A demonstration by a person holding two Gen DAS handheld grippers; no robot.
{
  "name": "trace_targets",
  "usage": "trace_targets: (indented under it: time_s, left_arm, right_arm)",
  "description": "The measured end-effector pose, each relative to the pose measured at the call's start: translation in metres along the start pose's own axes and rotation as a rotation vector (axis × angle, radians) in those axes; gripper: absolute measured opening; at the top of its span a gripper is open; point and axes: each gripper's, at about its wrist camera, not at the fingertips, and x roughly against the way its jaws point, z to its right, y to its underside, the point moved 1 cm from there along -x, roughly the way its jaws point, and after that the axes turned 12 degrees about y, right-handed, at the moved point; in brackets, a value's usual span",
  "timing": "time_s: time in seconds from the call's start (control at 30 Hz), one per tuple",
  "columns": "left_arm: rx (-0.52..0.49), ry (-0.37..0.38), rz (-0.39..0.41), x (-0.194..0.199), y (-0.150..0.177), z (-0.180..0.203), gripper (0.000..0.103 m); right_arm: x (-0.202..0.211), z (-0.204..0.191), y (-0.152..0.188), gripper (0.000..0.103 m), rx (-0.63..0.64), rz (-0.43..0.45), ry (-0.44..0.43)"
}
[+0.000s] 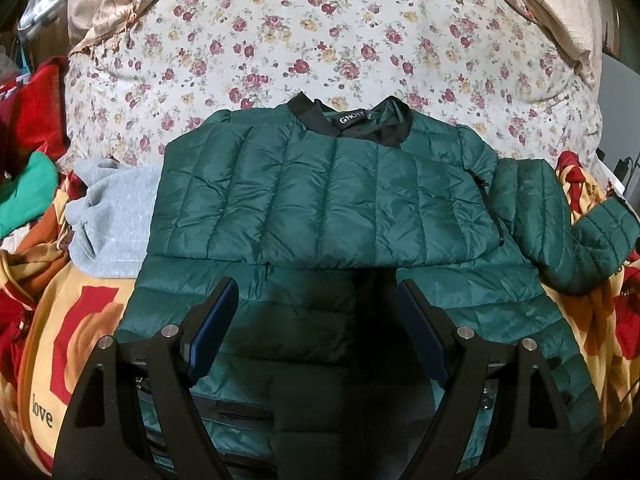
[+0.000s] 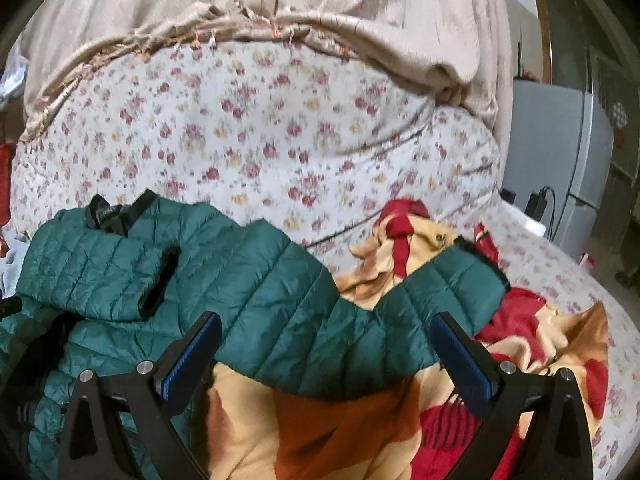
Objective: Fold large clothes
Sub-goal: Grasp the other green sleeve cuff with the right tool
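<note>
green quilted puffer jacket (image 1: 328,200) lies on the patterned blanket (image 2: 304,432), one sleeve folded across; both left gripper (image 1: 316,312) and right gripper (image 2: 326,344) spread, empty; looks light, puffy, slippery, so grab outstretched sleeve (image 2: 400,312) near cuff.

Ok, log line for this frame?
jacket: one sleeve folded across chest | other sleeve: spread out | left gripper: open | right gripper: open, empty
</note>
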Motion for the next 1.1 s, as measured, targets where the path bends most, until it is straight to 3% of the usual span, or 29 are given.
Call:
trace_targets:
  time_s: [0.5, 0.8, 0.93, 1.1]
  left_arm:
    - [-0.004, -0.005, 0.013, 0.0, 0.0, -0.001, 0.081]
    - [0.017, 0.009, 0.019, -0.001, 0.0, -0.007, 0.081]
    - [0.028, 0.008, 0.028, 0.001, -0.003, -0.012, 0.081]
    - [0.057, 0.004, 0.041, 0.002, -0.009, -0.021, 0.081]
  right_arm:
    - [-0.003, -0.003, 0.003, 0.103, 0.029, -0.007, 0.014]
    - [-0.024, 0.005, 0.005, 0.103, 0.014, -0.083, 0.028]
    - [-0.039, 0.022, 0.001, 0.103, -0.009, -0.123, 0.055]
    - [-0.069, 0.07, -0.015, 0.103, -0.11, -0.184, 0.095]
